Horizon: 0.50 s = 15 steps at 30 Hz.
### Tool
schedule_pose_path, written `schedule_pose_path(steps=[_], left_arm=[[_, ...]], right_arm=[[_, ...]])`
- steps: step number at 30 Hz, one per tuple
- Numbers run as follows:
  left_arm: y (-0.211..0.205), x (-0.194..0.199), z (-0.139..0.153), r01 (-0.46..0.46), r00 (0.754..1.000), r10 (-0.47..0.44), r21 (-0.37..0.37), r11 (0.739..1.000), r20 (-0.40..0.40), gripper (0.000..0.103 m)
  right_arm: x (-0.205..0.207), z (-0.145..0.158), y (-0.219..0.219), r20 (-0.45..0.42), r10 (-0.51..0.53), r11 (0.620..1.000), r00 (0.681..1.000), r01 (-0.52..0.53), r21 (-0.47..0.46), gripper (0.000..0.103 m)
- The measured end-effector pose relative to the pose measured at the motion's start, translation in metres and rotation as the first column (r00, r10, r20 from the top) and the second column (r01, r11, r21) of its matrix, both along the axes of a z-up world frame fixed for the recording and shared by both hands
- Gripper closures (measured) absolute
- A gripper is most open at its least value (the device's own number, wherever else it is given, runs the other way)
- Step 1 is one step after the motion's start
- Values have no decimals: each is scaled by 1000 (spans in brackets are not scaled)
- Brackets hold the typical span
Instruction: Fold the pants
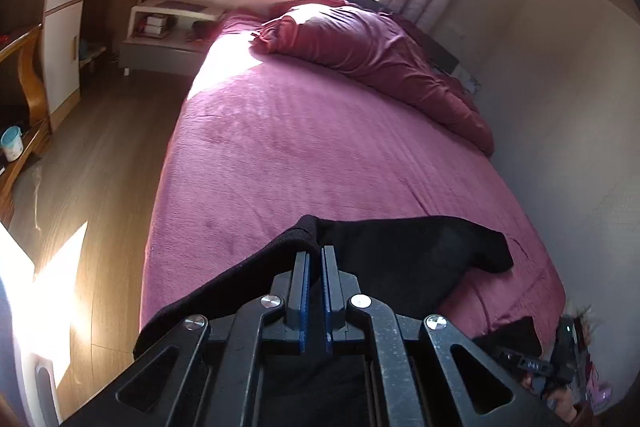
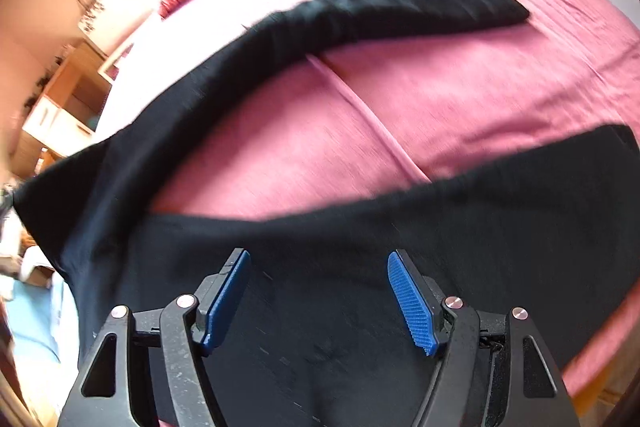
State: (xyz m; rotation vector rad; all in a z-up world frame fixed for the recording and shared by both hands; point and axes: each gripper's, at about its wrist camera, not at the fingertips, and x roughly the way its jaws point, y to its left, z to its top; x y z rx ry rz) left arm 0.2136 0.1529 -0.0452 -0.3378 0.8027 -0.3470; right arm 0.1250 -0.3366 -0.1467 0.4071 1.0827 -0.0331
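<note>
On pink bed [image 2: 460, 99], black pants [image 2: 360, 267] splayed.

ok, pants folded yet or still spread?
Spread. In the right wrist view the black pants lie on the bed with both legs splayed apart, bedspread showing between them.

black pants [image 2: 320, 307] spread on pink bed (legs apart), one edge lifted

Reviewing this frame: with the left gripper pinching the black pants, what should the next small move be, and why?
Probably lower the right gripper and close it on the black pants beneath it. Its jaws stand wide open over the cloth, while the left gripper already pinches a raised edge and the two legs lie spread apart on the pink bed.
</note>
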Motion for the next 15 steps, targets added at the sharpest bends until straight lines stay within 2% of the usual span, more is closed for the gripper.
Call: schedule_pose_path(steps=[3, 5, 9, 11, 15], left_arm=[[-15, -50, 11, 73, 996, -72, -17, 997, 43, 101], [-21, -81, 16, 107, 992, -105, -30, 994, 66, 101], [-24, -129, 11, 134, 990, -129, -71, 989, 64, 101], [-24, -140, 3, 120, 992, -117, -63, 991, 39, 101], [-3, -134, -26, 25, 994, -37, -116, 993, -101, 100]], right_arm=[[16, 15, 5, 39, 29, 999, 999, -30, 38, 33], [32, 22, 13, 59, 47, 997, 997, -51, 61, 38], [63, 37, 30, 89, 73, 990, 993, -83, 117, 45], [76, 42, 37, 90, 80, 988, 993, -92, 127, 45], [82, 54, 58, 114, 105, 982, 988, -121, 145, 45]])
